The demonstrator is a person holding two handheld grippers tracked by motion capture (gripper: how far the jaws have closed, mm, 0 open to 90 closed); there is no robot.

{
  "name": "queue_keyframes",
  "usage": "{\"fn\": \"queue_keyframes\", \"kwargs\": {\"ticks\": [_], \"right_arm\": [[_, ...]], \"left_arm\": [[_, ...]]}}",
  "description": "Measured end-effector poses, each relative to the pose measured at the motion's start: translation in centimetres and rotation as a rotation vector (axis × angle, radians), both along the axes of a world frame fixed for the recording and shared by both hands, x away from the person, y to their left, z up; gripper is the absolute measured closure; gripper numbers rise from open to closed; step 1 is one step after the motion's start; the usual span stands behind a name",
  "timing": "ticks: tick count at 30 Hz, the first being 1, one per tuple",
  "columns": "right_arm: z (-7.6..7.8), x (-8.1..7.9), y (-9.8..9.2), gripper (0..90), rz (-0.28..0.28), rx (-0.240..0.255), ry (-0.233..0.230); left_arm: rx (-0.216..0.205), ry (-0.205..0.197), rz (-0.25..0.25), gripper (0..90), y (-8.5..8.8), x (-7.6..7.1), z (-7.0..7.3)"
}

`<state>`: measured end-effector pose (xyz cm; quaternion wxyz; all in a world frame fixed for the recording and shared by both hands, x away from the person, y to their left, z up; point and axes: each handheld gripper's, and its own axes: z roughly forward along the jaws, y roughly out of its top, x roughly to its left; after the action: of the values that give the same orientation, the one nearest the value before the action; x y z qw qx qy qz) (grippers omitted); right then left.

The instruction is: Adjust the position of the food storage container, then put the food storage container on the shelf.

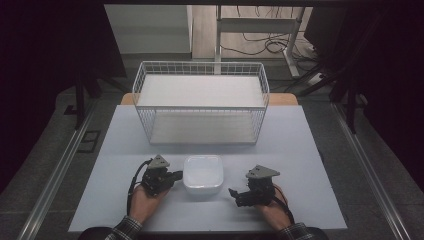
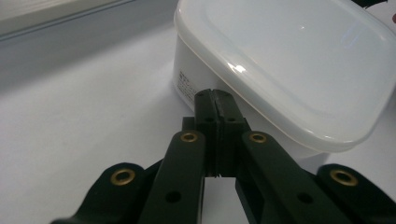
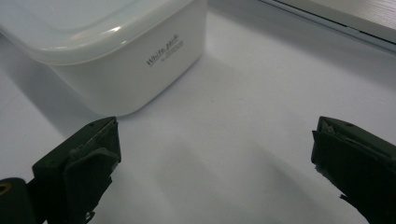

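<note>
A white lidded plastic box sits on the table between my two grippers. My left gripper is at the box's left side, jaws shut with nothing between them. In the left gripper view its closed tips are right at the box, just under the lid's rim; whether they touch it I cannot tell. My right gripper rests to the right of the box, a short way off, jaws open wide. In the right gripper view the box lies ahead of the left jaw, with bare table between the jaws.
A white wire basket with two white shelves stands at the back of the table. Desk legs and cables lie on the floor beyond. A person's hands and plaid sleeves come in at the bottom edge.
</note>
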<state>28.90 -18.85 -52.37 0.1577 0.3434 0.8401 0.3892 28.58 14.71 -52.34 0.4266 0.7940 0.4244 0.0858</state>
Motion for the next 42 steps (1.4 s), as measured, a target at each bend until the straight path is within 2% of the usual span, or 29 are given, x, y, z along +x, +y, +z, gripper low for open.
{"fn": "queue_keyframes", "kwargs": {"ticks": [4,8,9,10,11,12,14,16,17,19,20,22,24,25,27,28,30,34,35,38,42], "right_arm": [[0.0,0.0,0.0,1.1,0.002,0.0,0.0],[0.0,0.0,-0.1,1.1,-0.001,0.005,-0.001],[0.1,0.0,-0.2,1.1,-0.001,0.016,-0.001],[0.1,0.0,-0.2,1.1,-0.001,0.016,-0.001],[0.2,0.0,-0.2,1.1,-0.002,0.039,0.002],[0.2,0.0,-0.2,1.1,-0.002,0.039,0.002],[0.3,0.0,-0.3,1.1,-0.001,0.047,-0.003],[0.3,0.0,-0.3,1.1,0.0,0.05,-0.003],[0.3,0.0,-0.3,1.1,0.002,0.046,-0.005],[0.4,-0.1,-0.3,1.1,0.003,0.045,-0.006],[0.4,-0.1,-0.3,1.1,0.003,0.045,-0.006],[0.4,-0.1,-0.4,1.1,0.006,0.046,-0.006],[0.4,-0.1,-0.4,1.1,0.006,0.045,-0.006],[0.4,0.0,-0.4,1.1,0.005,0.042,-0.005],[0.4,-0.1,-0.4,1.1,0.006,0.039,-0.004],[0.4,-0.1,-0.4,1.1,0.007,0.039,-0.005],[0.4,-0.1,-0.3,1.1,0.011,0.038,-0.006],[0.5,-0.1,-0.4,0.8,-0.019,0.055,-0.015],[0.6,0.0,-0.5,0.5,-0.029,0.079,-0.016],[0.7,0.1,-0.7,0.5,-0.047,0.1,-0.022],[0.9,0.0,-0.5,0.5,-0.031,0.109,-0.019]], "left_arm": [[0.005,-0.004,-0.01,89.9,-0.6,0.3,-0.1],[0.003,-0.001,-0.016,89.5,-0.2,0.2,0.1],[-0.002,0.004,-0.023,82.5,0.4,0.2,0.2],[-0.002,0.004,-0.023,79.6,0.4,0.2,0.2],[-0.014,0.007,-0.023,74.9,0.7,0.2,0.3],[-0.03,0.008,-0.02,74.9,1.1,0.1,0.3],[-0.045,0.005,-0.015,64.5,1.8,-0.1,0.5],[-0.056,-0.014,-0.001,49.1,2.4,-0.4,0.8],[-0.066,-0.02,0.004,36.3,2.6,-0.5,0.9],[-0.078,-0.035,-0.003,26.3,2.8,-0.8,0.9],[-0.076,-0.035,-0.009,26.3,2.9,-1.0,0.8],[-0.069,-0.038,-0.033,16.7,2.9,-1.7,0.5],[-0.06,-0.032,-0.053,15.4,2.8,-2.3,0.2],[-0.038,-0.025,-0.076,6.0,2.5,-2.6,0.1],[0.001,-0.036,-0.083,5.4,2.1,-3.1,-0.2],[0.035,-0.047,-0.094,5.8,1.8,-3.3,-0.4],[0.051,-0.06,-0.101,4.6,1.6,-3.3,-0.7],[0.056,-0.086,-0.1,3.2,1.7,-3.1,-0.9],[0.053,-0.083,-0.098,3.4,1.7,-3.1,-0.9],[0.039,-0.066,-0.089,4.7,1.9,-3.1,-0.8],[0.036,-0.059,-0.083,6.1,1.9,-3.1,-0.6]]}}
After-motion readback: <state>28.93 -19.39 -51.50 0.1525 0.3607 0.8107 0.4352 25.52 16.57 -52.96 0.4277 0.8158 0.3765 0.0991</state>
